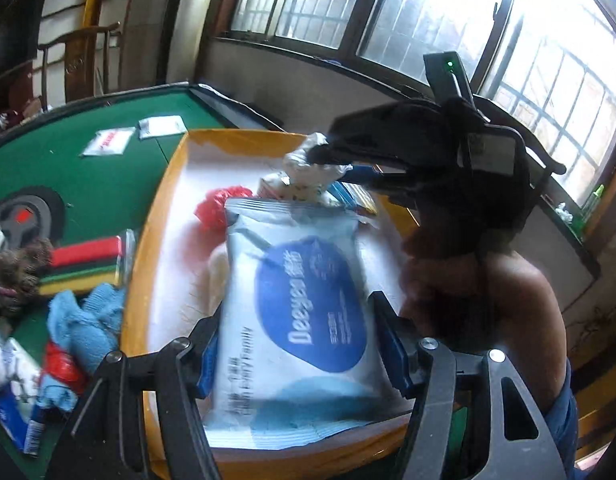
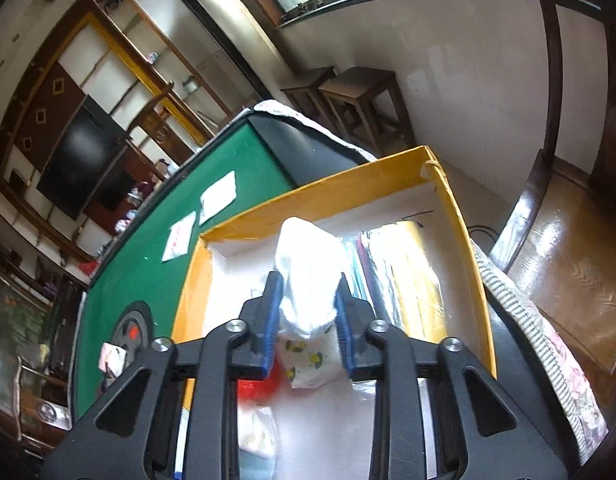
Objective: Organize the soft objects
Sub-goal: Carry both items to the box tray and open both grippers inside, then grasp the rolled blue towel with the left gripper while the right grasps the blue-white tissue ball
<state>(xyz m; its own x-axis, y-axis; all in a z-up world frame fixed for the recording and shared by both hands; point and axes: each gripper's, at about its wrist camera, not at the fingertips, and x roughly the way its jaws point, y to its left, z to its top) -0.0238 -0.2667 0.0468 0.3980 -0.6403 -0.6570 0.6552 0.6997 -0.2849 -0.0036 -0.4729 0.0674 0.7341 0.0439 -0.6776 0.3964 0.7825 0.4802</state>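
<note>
An orange-walled box (image 1: 163, 184) with a white floor stands on the green table. My left gripper (image 1: 295, 320) is shut on a blue-and-white wet-wipes pack (image 1: 299, 280), which hangs tilted over the box. Farther back, my right gripper (image 1: 320, 156) is shut on a white plastic-wrapped bundle (image 1: 303, 160). In the right wrist view that bundle (image 2: 308, 264) fills the gap between the blue pads (image 2: 269, 320) of my right gripper (image 2: 309, 280), above the box (image 2: 348, 184). A lemon-print pack (image 2: 308, 360) and a red mesh ball (image 1: 219, 208) lie inside.
Left of the box on the green table (image 1: 87, 184) lie a blue cloth (image 1: 87, 320), striped scouring pads (image 1: 83, 264), a brown fluffy thing (image 1: 15, 276) and white packets (image 1: 107, 142). Clear-wrapped goods (image 2: 408, 280) fill the box's right side. Wooden stools (image 2: 348, 100) stand beyond.
</note>
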